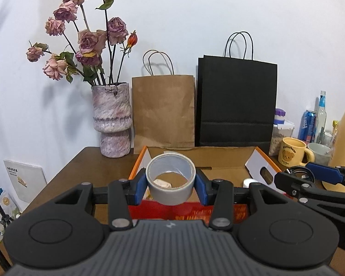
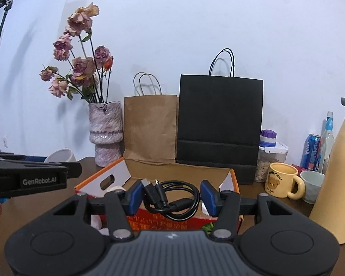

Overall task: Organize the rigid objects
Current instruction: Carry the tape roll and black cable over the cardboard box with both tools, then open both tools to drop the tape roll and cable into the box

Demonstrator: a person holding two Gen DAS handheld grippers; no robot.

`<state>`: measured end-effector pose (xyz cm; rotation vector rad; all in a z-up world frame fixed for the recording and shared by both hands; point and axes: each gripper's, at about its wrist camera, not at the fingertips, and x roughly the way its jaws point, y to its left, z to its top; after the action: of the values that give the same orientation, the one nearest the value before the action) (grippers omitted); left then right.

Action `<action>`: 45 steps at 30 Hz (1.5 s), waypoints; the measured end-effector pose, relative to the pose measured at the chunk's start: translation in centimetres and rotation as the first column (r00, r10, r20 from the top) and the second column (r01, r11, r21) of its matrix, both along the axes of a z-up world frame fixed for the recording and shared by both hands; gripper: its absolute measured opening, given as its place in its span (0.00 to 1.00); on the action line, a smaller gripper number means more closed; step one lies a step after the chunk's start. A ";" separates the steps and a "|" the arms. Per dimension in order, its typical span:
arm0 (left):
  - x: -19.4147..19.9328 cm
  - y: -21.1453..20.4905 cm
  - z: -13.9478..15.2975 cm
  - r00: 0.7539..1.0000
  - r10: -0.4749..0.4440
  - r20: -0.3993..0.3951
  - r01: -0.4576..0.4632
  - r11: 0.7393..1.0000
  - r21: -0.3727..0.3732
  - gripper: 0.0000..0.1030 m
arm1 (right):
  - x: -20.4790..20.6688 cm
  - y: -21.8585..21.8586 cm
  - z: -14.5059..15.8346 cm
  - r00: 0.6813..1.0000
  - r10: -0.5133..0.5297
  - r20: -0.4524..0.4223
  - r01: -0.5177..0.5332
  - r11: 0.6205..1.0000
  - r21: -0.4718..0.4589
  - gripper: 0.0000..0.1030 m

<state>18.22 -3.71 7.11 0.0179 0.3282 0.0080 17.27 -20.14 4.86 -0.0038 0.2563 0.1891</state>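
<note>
My left gripper is shut on a grey roll of duct tape, held upright above the open cardboard box with orange edges. Small pale objects lie inside the box, seen through the roll. My right gripper is shut on a coiled black USB cable and holds it over the same box. The right gripper also shows at the right of the left wrist view, and the left gripper at the left of the right wrist view.
A vase of dried roses, a brown paper bag and a black paper bag stand behind the box on the wooden table. A yellow mug, cans, bottles, a jar and a cream thermos stand at right.
</note>
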 end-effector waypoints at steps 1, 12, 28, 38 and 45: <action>0.3 0.0 0.1 1.000 0.001 0.002 -0.001 1.000 -0.003 0.43 | 0.4 0.1 0.1 1.000 -0.002 0.001 0.002 1.000 0.001 0.51; 4.8 -0.3 0.3 1.000 0.022 0.002 -0.022 0.999 -0.041 0.43 | 5.3 -0.1 0.1 0.999 -0.035 0.006 0.035 0.999 0.033 0.51; 11.9 -0.7 -0.7 0.998 0.050 -0.025 -0.050 0.999 -0.021 0.43 | 12.0 1.0 -0.5 1.000 -0.023 -0.017 0.024 1.000 0.009 0.51; 15.6 -0.5 -2.2 0.994 0.074 -0.075 -0.073 0.997 0.011 0.43 | 15.6 1.5 -1.8 0.997 -0.018 -0.071 0.017 1.000 -0.013 0.51; 17.4 -0.4 -3.6 0.989 0.087 -0.118 -0.083 0.996 0.040 0.43 | 17.1 1.5 -2.9 0.994 -0.022 -0.107 0.019 0.999 -0.028 0.51</action>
<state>35.63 -4.07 3.49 0.0386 0.4481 0.0978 34.40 -18.60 1.93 -0.0174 0.3663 0.1653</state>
